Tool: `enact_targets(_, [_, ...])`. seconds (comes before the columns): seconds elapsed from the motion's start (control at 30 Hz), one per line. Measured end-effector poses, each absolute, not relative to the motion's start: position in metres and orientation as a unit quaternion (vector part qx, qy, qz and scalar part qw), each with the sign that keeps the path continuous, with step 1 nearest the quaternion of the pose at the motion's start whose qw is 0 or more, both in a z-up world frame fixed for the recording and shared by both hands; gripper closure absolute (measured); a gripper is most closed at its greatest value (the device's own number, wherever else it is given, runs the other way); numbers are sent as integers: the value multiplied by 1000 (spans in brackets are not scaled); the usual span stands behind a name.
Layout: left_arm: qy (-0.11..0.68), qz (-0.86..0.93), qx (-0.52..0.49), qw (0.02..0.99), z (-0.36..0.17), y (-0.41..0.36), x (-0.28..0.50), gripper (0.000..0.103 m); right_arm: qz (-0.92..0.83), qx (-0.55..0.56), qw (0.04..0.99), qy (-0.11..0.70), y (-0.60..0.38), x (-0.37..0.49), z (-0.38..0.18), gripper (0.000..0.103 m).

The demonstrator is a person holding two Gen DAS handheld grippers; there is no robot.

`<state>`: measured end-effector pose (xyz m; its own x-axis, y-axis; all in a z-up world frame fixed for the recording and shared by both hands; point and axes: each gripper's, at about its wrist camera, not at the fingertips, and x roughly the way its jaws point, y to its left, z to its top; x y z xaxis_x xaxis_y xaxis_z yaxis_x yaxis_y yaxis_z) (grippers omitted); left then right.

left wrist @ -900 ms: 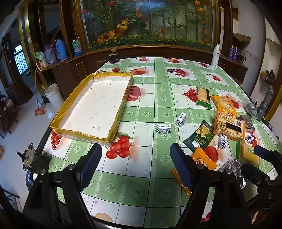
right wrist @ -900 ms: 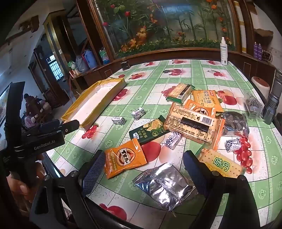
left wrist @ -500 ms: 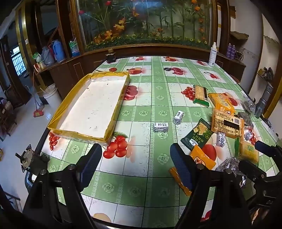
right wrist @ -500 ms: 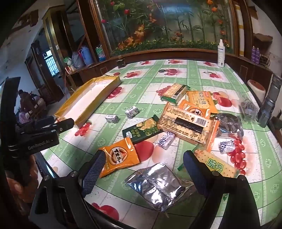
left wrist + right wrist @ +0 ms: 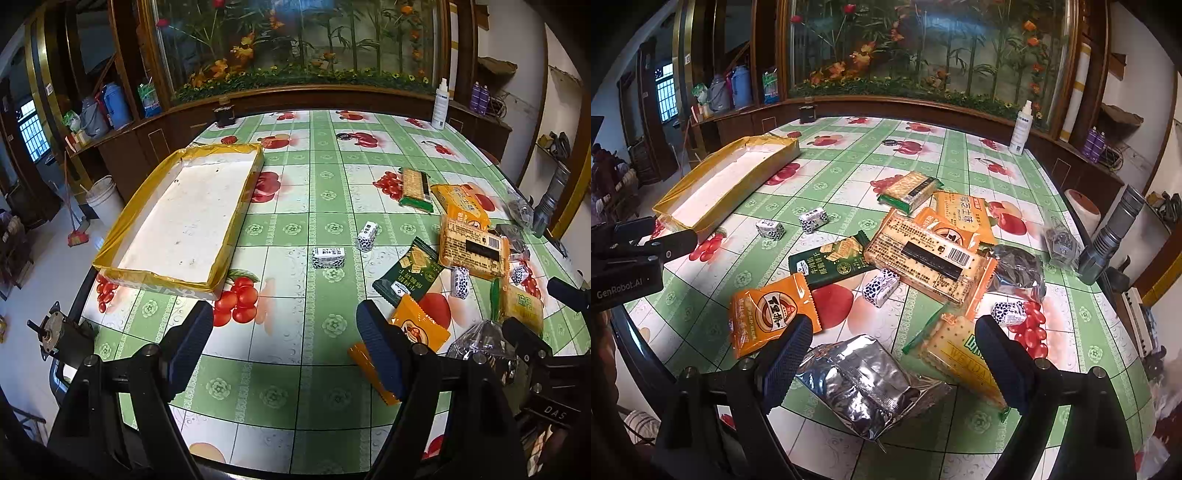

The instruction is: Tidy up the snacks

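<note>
A shallow yellow-rimmed tray [image 5: 177, 221] with a white floor lies empty on the table's left; it also shows in the right wrist view [image 5: 720, 184]. Snacks are scattered on the right: a silver foil bag [image 5: 864, 384], an orange packet [image 5: 768, 314], a dark green cracker packet [image 5: 831, 262], a large cracker pack [image 5: 923, 258], a yellow cracker pack [image 5: 960, 354] and several small wrapped candies [image 5: 328, 257]. My left gripper [image 5: 284, 343] is open and empty above the table's near edge. My right gripper [image 5: 894, 354] is open, just above the foil bag.
The table [image 5: 325, 177] has a green and white fruit-print cloth. A white spray bottle [image 5: 1021, 129] stands at the far right edge. A grey flashlight [image 5: 1112, 236] stands at the right edge. A wooden cabinet with a plant display runs behind the table.
Both grippers have drifted slightly; the right one has come lower and closer over the foil bag. Both stay open and nothing on the table has moved.
</note>
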<state>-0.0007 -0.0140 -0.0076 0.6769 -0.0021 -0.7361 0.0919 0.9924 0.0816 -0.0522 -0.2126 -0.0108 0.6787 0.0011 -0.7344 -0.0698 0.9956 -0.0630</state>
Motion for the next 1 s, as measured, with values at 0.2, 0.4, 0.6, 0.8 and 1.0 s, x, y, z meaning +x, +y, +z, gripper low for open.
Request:
enact_targets(0.2, [402,-32,62,913,-8,-20,-2,23,15,-49,915,399,-211,-54,-11,12])
enact_targets(0.4, [404,-54,70,911,-10,-29,-5,23,10,-58,915,399,-211,-56,-9,12])
enact_targets(0.6, [408,-67,78,907,-14,-36,-6,23,-9,-81,915,394,-207,-56,-6,12])
enact_targets(0.8, [407,-73,83,907,-15,-39,-9,23,-26,-95,916,388,-207,-57,-2,12])
enact_targets(1.0, [404,-70,87,908,-15,-38,-10,23,-23,-83,919,384,-211,-57,0,12])
